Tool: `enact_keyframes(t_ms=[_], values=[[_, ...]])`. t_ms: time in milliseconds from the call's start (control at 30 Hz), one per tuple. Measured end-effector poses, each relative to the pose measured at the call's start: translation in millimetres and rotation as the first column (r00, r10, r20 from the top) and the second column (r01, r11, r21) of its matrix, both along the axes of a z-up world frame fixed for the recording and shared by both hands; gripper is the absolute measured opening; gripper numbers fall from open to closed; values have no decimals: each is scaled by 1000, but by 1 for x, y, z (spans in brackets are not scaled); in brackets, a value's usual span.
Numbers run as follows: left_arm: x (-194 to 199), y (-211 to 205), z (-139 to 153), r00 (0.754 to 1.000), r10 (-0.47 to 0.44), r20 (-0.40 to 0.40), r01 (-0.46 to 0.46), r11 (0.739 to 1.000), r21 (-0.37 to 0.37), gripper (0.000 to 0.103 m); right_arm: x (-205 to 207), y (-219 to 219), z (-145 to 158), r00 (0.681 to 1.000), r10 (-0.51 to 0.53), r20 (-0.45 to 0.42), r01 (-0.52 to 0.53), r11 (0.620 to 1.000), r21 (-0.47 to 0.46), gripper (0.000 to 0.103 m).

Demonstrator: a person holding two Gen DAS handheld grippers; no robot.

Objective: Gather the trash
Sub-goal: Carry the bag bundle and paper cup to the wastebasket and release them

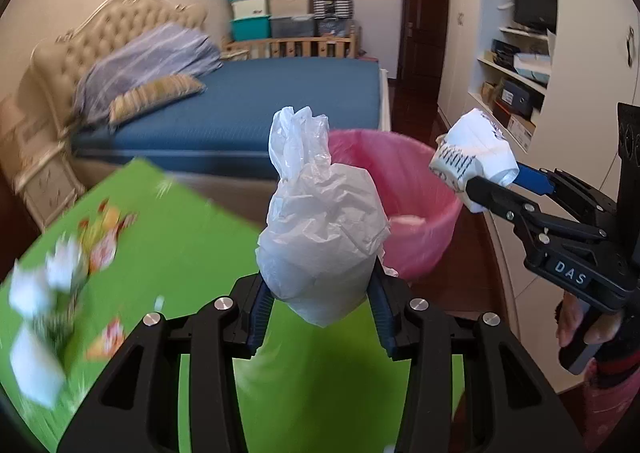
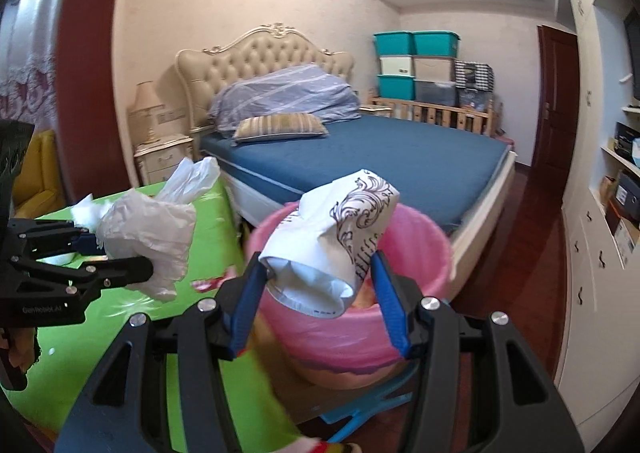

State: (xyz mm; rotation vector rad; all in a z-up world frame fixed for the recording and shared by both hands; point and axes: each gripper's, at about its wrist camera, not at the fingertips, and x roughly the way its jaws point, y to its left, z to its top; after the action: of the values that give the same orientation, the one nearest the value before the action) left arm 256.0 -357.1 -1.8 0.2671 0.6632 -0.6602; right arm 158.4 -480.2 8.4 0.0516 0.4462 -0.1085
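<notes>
My left gripper point(image 1: 320, 289) is shut on a crumpled white plastic bag point(image 1: 320, 237) and holds it above the green table point(image 1: 192, 237), just short of the pink-lined trash bin point(image 1: 404, 189). The bag also shows in the right wrist view point(image 2: 148, 237). My right gripper point(image 2: 320, 269) is shut on a white printed paper pack point(image 2: 336, 237) and holds it over the bin's near rim point(image 2: 416, 237). In the left wrist view the pack point(image 1: 472, 157) hangs at the bin's right side in the right gripper point(image 1: 492, 185).
Blurred scraps of white tissue point(image 1: 36, 293) and colourful wrappers point(image 1: 104, 237) lie on the table's left. A bed point(image 2: 380, 157) stands behind the bin. White shelves and cabinets point(image 2: 600, 253) line the right wall. A blue object point(image 2: 360, 409) lies on the floor below the bin.
</notes>
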Motion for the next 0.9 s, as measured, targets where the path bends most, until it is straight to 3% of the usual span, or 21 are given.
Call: enact_keyframes(t_ms=[133,467,567,633,667,767,900], values=[[19,-34,5,999,-40,2,40,999,12,42,12,-25,0,1000,-30,-6,30,999,13,53],[71,-79,16,996,-59,-66,53,995,-90,46,49,-62,0,999,-33,-17,33,999,7,53],[78,-81,16,995,-55,-87,44,990,-131,61,62,-66,0,1000,11,-7,-11,1000,22,54],[78,-72,13,996,-17,-83,5,990,-141,77,64,-68,2,1000,8,-4,-8,1000,16,69],[77,-64,12,997,11,-80,-23,988,-150,78,64,-68,3,1000,9,4,-9,1000,19,73],[70,-40,8,996,53,-68,-62,987,-145,83,57,-66,12,1000,-3,29,3,1000,18,73],[50,1,3,994,106,7,-105,990,-97,90,43,-57,18,999,3,42,-4,1000,24,73]])
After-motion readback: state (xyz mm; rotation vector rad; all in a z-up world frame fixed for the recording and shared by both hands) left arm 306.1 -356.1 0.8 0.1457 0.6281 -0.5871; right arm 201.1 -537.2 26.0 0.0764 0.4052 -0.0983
